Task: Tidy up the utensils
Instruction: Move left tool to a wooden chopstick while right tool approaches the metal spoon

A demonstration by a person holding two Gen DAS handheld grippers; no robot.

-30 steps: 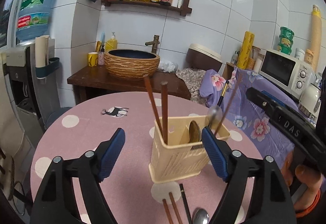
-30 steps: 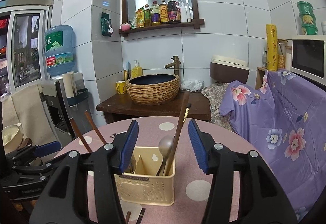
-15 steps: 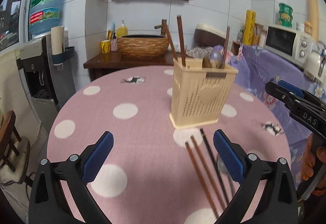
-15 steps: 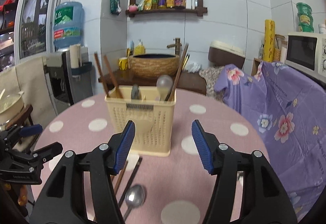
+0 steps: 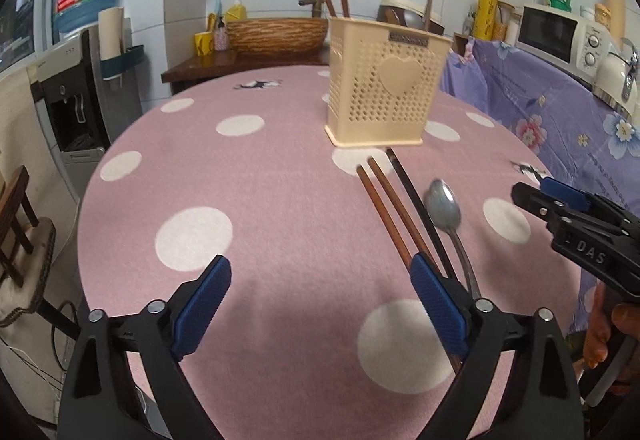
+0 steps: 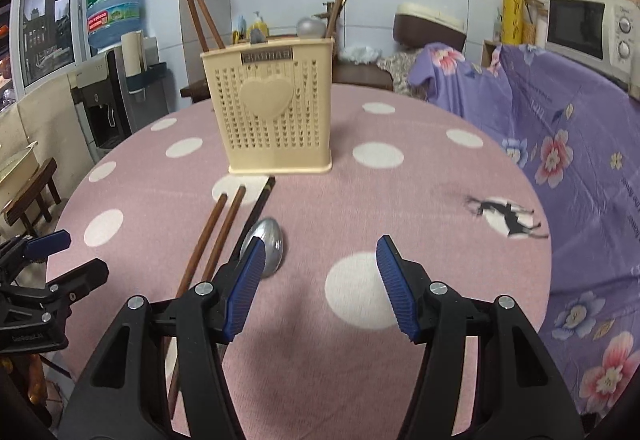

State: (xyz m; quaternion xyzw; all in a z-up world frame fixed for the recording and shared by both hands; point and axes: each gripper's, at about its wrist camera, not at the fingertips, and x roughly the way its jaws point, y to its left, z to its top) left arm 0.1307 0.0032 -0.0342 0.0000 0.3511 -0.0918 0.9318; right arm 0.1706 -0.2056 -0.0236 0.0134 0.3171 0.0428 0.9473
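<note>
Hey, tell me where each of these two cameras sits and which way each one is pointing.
Left wrist: on the left gripper, low over the pink table, facing the utensil holder; the right gripper and a hand show.
Right wrist: on the right gripper, facing the same holder; the left gripper shows.
Shared: holder, brown chopsticks, spoon.

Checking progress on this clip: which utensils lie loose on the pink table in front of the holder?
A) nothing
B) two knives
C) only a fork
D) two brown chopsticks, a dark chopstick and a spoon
D: the brown chopsticks, dark chopstick and spoon lie before the holder.
</note>
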